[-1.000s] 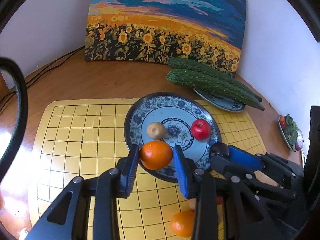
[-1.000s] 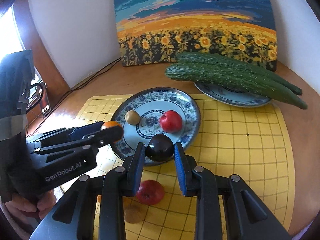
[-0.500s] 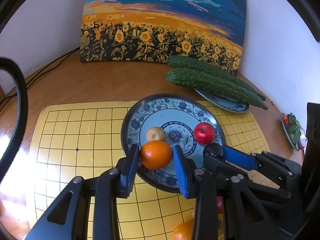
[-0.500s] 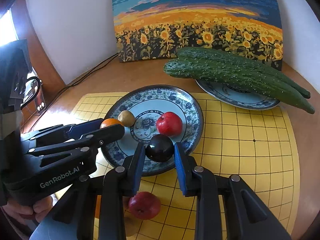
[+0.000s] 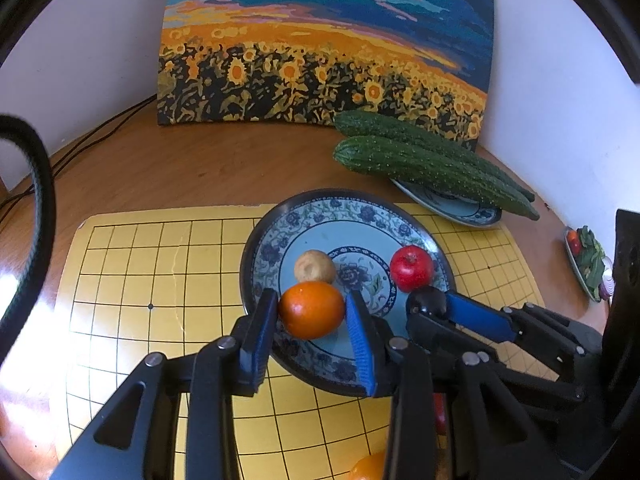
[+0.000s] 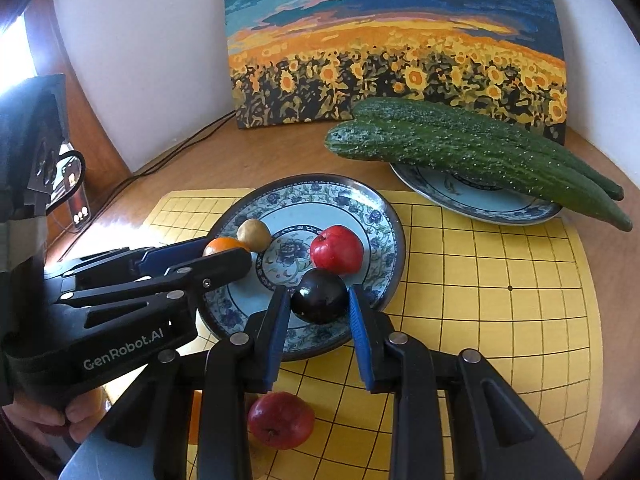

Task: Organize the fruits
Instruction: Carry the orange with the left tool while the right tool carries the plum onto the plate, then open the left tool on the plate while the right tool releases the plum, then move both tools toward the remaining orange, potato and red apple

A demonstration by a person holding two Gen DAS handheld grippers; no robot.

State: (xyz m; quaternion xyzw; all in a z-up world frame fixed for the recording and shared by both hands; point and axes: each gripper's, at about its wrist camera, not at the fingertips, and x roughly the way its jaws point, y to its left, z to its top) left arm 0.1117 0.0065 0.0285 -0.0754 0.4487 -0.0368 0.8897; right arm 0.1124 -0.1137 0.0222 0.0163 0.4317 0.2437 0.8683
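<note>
My left gripper is shut on an orange and holds it over the near part of the blue patterned plate. My right gripper is shut on a dark plum over the same plate's near rim. On the plate lie a tan round fruit and a red apple. In the right wrist view they show as the tan fruit and the apple. Another red apple lies on the yellow mat below my right gripper. A second orange peeks out at the bottom.
A yellow grid mat covers the wooden table. Two long cucumbers lie on a second plate at the back right. A sunflower painting leans on the wall. A small dish of food sits far right. Cables run at the back left.
Both grippers have moved forward over the plate with their fruits still held. The orange and plum now sit further in above the plate.
</note>
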